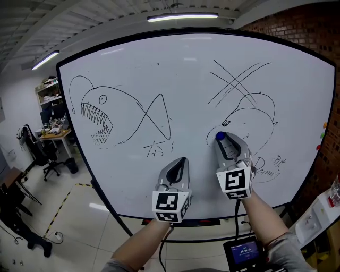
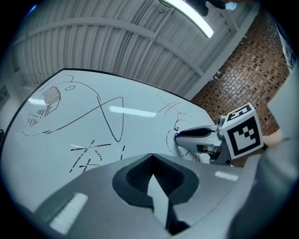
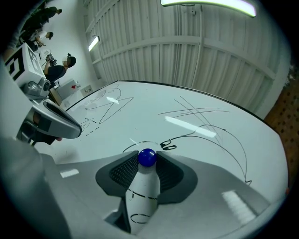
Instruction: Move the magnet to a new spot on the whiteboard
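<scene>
So the whiteboard (image 1: 186, 64) is seen head-on, with a big toothy fish sketch (image 1: 106, 114) on the left half. A smaller fish sketch (image 1: 255, 109) is drawn on the right, under some crossed lines (image 1: 236, 79).

The blue magnet (image 3: 147, 158) is caught between the tips of the right tongs (image 1: 221, 138). The jaws are only partly closed, each tip is pressed on one side of the ball, and nothing else is held. The magnet is found on the right half of the board, at the lower left of the smaller fish and right up at the surface. Whether it's actually stuck on there can't be told.

The left tongs (image 2: 152, 156) are shut tip to tip, with nothing gripped. They're held lower and to the left of the right tongs, pointed at the board just under some scribbled marks (image 1: 156, 149).

A brick wall (image 1: 313, 32) is seen on the far right, a ceiling lamp (image 1: 182, 16) above the board, and an office chair (image 1: 37, 151) off to the left.
</scene>
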`<state>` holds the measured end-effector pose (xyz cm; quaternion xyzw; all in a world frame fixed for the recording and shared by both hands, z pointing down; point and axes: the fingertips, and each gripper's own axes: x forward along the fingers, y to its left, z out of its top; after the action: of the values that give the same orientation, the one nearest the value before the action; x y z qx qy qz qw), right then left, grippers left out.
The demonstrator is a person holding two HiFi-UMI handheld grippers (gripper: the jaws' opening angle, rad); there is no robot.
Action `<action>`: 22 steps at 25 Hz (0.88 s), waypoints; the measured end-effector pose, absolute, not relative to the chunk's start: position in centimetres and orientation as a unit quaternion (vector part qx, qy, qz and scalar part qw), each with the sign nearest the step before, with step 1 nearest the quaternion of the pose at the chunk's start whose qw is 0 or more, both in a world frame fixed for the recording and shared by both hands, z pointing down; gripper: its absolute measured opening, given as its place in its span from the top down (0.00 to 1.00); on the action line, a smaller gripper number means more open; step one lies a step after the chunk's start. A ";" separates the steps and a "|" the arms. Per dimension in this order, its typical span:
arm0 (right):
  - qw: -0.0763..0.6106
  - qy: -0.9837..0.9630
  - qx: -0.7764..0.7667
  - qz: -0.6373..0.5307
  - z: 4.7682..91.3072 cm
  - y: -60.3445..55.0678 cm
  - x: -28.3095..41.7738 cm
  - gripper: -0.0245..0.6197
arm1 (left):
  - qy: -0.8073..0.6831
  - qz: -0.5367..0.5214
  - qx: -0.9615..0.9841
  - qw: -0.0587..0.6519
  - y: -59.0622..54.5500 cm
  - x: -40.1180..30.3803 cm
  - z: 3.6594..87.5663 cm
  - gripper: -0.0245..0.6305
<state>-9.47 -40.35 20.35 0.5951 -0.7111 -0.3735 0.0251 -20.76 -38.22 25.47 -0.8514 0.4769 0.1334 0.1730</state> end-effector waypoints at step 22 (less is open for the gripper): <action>0.071 -0.636 0.703 -0.308 25.9 -35.6 17.0 0.77 | 0.348 0.124 -0.917 0.153 -36.5 3.6 28.0 0.96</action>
<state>17.05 -35.61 25.93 0.7034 -0.6365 -0.3082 0.0714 3.65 -36.46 27.96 -0.9168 0.3475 0.1235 0.1532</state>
